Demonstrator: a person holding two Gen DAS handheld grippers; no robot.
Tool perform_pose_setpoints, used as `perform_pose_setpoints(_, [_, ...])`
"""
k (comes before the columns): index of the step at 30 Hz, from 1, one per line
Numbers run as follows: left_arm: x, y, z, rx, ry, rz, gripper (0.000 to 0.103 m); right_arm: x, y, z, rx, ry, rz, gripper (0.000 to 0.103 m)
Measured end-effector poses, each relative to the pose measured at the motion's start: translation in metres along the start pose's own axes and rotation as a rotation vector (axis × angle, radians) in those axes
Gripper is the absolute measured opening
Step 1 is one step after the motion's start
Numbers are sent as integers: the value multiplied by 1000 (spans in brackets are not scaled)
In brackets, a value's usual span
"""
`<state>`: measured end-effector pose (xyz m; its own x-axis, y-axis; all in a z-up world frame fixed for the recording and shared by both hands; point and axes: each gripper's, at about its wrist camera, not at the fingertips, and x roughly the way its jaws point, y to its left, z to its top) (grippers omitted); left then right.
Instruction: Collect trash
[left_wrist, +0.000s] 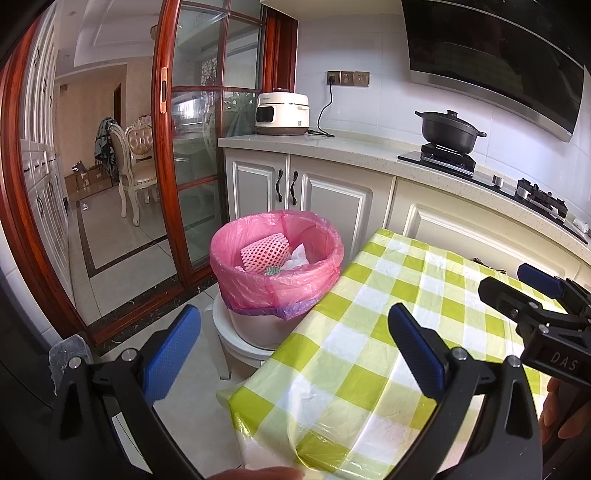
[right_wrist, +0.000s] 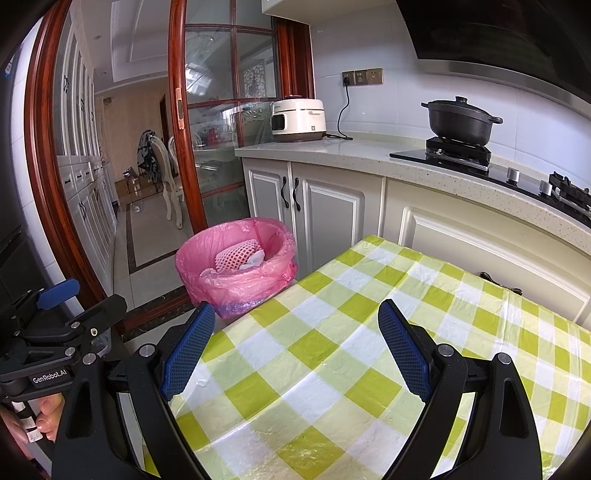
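Two views, left to right. Far left: red-brown wooden sliding door with glass panes (left_wrist: 207, 147), cream dining chair (left_wrist: 136, 166) seen through doorway on tiled floor. Left tongs (left_wrist: 295, 354), black frame with blue textured pads, spread wide apart, nothing between, hovering over near-left corner of surface and the gap toward the bin. White round bin lined with pink plastic bag (left_wrist: 277, 266) standing on white plastic stool (left_wrist: 236, 343), just beside left edge of surface. Inside bin: pink foam fruit net (left_wrist: 264, 253), crumpled white tissue (left_wrist: 297, 258), small green-striped scrap (left_wrist: 273, 271) partly hidden. Surface covered with green-and-white checked plastic cloth (right_wrist: 332, 350), bare, wrinkled. Right tongs (right_wrist: 295, 347), same black frame and blue pads, also spread apart, empty, above near part of cloth. Behind: speckled pale countertop (right_wrist: 351, 151) over cream cabinets with black handles (right_wrist: 291, 192); white electric rice cooker (right_wrist: 297, 120) plugged into wall socket; black lidded casserole pot (right_wrist: 461, 122) on black gas hob; dark range hood (left_wrist: 491, 62) top right. Fingers of holding hand (right_wrist: 40, 417) visible bottom left in right wrist view.
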<state>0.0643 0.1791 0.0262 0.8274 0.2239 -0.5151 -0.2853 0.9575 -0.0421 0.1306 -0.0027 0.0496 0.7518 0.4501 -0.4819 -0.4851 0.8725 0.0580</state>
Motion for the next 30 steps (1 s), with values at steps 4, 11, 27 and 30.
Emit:
perform_pose_setpoints(4, [0,1,0,4,-4,-2,98,1,1,0,0,0,0,85])
perform_pose_setpoints(11, [1,4,0,4,0,0,98,0,0,0,2,0,0,85])
perform_pose_setpoints(27, [15,7,-4,17,23,9,98,1,1,-5,7,-6,-11,85])
perform_pose_setpoints(30, [13,7,-2,9,17,6,98,-1,1,-5,10,-10,-11,85])
